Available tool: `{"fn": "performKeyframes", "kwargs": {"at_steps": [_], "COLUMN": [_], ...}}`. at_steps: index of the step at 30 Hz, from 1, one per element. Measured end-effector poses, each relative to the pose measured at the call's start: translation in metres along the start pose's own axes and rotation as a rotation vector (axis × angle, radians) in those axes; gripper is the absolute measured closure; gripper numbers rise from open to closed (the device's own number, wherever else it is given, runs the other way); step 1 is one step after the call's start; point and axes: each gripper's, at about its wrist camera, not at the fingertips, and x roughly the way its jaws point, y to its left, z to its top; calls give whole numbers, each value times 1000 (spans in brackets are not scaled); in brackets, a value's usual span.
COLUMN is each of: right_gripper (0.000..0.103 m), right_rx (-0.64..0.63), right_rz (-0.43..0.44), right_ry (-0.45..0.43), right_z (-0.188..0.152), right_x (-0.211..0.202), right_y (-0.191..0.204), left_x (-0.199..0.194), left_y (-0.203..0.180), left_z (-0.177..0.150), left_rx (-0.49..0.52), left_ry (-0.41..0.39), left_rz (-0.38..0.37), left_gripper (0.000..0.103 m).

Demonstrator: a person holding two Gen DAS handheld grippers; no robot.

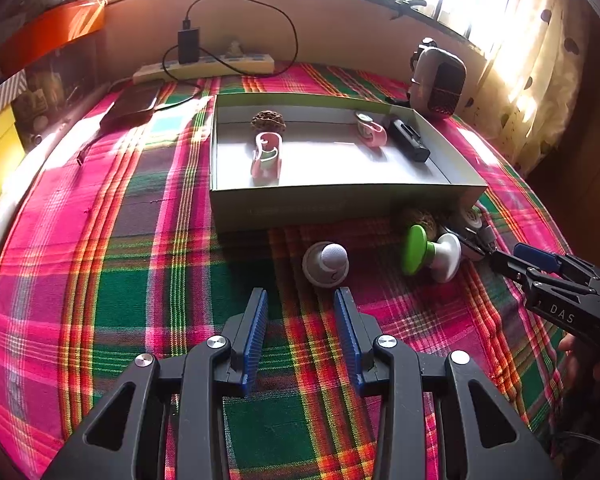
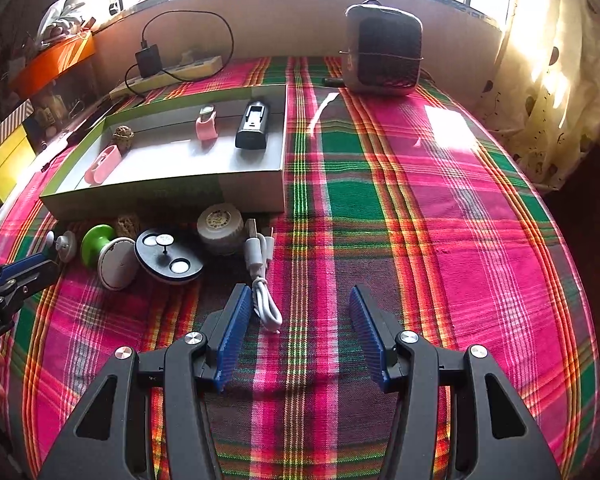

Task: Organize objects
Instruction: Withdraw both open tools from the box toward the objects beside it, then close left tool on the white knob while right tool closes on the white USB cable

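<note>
In the left wrist view my left gripper [image 1: 301, 294] is open and empty above the plaid cloth. A grey-white knob [image 1: 326, 264] sits just ahead of its right fingertip. To the right lies a green and white spool [image 1: 430, 254], with my right gripper [image 1: 508, 258] beyond it. The open grey box [image 1: 340, 204] holds two pink holders [image 1: 266, 156], a brown nut [image 1: 268, 120] and a black device [image 1: 410, 140]. In the right wrist view my right gripper [image 2: 298, 294] is open, pressing on nothing. A white cable [image 2: 262, 292] lies on the cloth beside its left finger.
In front of the box [image 2: 160, 200] lie a dark blue disc [image 2: 168, 256], a round grey roll [image 2: 220, 226], the spool [image 2: 108, 254] and a small brown lump [image 2: 126, 224]. A small fan [image 2: 384, 48] and a power strip [image 2: 168, 74] stand at the back. My left gripper [image 2: 44, 270] shows at the left edge.
</note>
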Motion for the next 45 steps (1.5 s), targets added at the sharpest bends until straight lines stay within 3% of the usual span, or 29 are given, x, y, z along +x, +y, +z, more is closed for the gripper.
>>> {"fn": "performKeyframes", "kwargs": {"at_steps": [45], "right_gripper": [50], "right_rx": [-38], "right_rz": [34], "right_ry": [-7], "right_z": [23], "right_x": [20], "right_y": [6], "left_x": [22], "left_y": [-8], "left_z": [24], "left_rx": [25], "left_ry": [-10], "left_rz": [9], "left_gripper": [69]}}
